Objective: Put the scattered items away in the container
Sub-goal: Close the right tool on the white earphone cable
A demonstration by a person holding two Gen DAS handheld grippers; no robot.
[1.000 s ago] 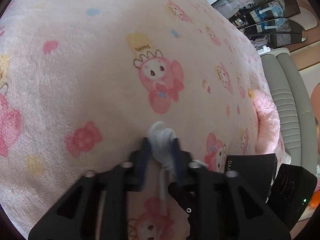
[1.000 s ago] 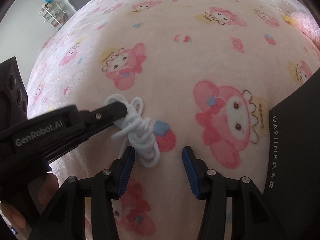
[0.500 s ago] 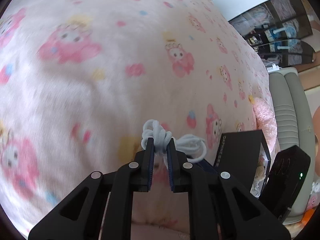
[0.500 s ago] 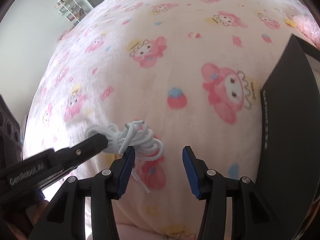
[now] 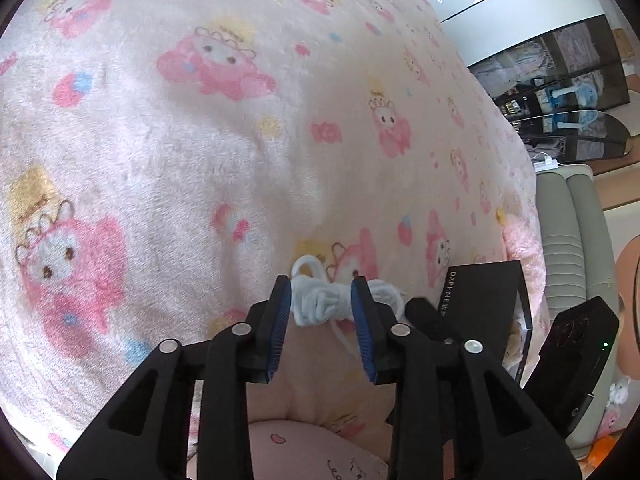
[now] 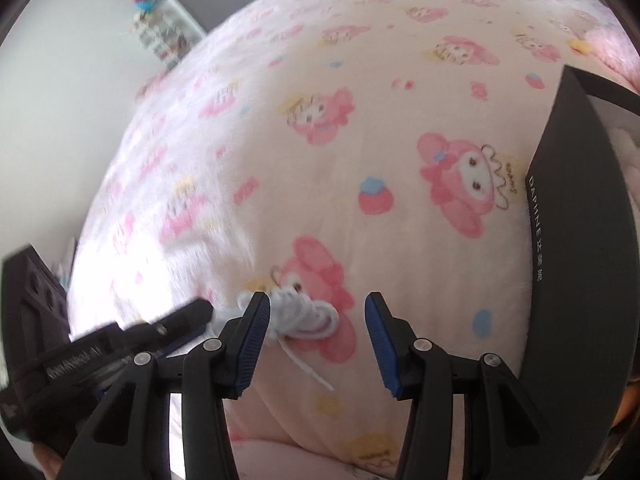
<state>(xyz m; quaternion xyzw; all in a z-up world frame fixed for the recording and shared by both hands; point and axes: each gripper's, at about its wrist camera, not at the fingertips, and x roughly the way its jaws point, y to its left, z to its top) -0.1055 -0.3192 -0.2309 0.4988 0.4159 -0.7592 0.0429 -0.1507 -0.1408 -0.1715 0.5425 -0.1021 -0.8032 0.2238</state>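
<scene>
A bundle of white cord [image 5: 320, 304] sits between the blue pads of my left gripper [image 5: 320, 280], above the blanket. The jaws are opening and the bundle still fills the gap and touches both pads; a loose end hangs below. In the right wrist view the cord [image 6: 304, 316] hangs at the left gripper's tip [image 6: 200, 308], just beside the left finger of my right gripper [image 6: 316, 298], which is open and holds nothing. The black box [image 6: 580, 240], marked DAPHNE, stands on the bed to the right; it also shows in the left wrist view [image 5: 480, 292].
A pink blanket with cartoon prints [image 5: 200, 140] covers the bed. At its right edge are a pink plush cushion [image 5: 520, 240], a grey ribbed padded piece [image 5: 568, 240] and a dark glass cabinet [image 5: 560, 80]. A small shelf cart [image 6: 160, 32] stands by the far wall.
My left gripper lifted the cord off the blanket and carried it toward the black box; its jaws have now widened around the bundle. The right gripper rose a little and stayed open.
</scene>
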